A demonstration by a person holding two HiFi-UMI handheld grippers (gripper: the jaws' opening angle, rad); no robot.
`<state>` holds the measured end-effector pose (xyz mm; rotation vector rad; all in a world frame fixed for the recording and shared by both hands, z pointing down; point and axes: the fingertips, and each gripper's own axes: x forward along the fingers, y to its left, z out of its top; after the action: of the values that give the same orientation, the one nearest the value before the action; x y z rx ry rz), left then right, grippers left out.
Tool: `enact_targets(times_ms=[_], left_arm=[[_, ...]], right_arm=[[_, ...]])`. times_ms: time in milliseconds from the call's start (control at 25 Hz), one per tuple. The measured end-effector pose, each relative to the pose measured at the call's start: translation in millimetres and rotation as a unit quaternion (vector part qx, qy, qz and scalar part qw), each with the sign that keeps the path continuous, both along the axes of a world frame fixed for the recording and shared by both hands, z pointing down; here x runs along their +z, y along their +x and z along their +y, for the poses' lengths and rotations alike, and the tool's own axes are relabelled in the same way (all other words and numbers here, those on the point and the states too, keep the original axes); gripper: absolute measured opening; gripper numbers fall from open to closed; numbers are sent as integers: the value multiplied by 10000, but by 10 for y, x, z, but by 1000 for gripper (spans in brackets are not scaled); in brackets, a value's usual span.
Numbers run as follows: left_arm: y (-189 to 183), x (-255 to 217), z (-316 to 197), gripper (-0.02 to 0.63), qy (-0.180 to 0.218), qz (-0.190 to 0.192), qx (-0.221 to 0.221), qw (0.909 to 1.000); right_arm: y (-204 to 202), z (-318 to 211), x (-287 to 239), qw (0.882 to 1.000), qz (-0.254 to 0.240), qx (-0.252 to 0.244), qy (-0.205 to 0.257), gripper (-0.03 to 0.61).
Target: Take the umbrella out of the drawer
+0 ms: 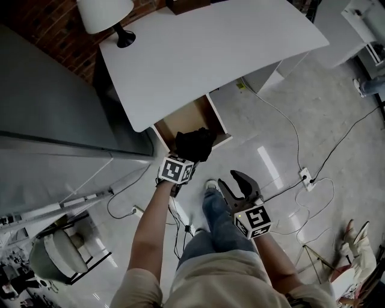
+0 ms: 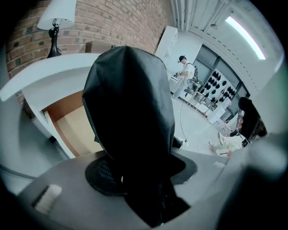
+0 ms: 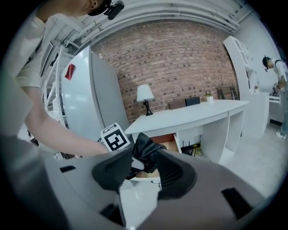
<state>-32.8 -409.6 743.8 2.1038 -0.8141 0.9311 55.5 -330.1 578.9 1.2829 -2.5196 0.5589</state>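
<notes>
Left claw (image 2: pixel 135 177) is clamped on the black folded umbrella (image 2: pixel 128 108). The bundle rises straight out of the jaws and fills that view. From the head view we note it is held over the front edge of the open drawer (image 1: pixel 185 118), under the white worktop (image 1: pixel 210 54). Right claw (image 3: pixel 143 173) has its jaws parted and empty, near the umbrella but not touching it.

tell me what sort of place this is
Probably an indoor studio or lab-style office: a red brick wall behind a long white desk with an open wooden drawer, a white-shaded table lamp, and a white power strip lying on the pale polished floor.
</notes>
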Motion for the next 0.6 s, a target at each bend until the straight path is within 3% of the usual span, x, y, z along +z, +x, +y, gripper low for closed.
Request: enact_targets(times_ms=[160,280,600], left_arm=[[-51,-256,387,235,339,26,-64,9994],[-94,-476,739,235,555,71,-81,9984],[-207,-1053,1736,235,1072,405,-315,9929]], right_arm=[[-27,395,-149,9998,42,47,199,62],[-112,720,-308,9992,51,1,396,12],[-216,1582,-722,9951,223,-91,963,2]])
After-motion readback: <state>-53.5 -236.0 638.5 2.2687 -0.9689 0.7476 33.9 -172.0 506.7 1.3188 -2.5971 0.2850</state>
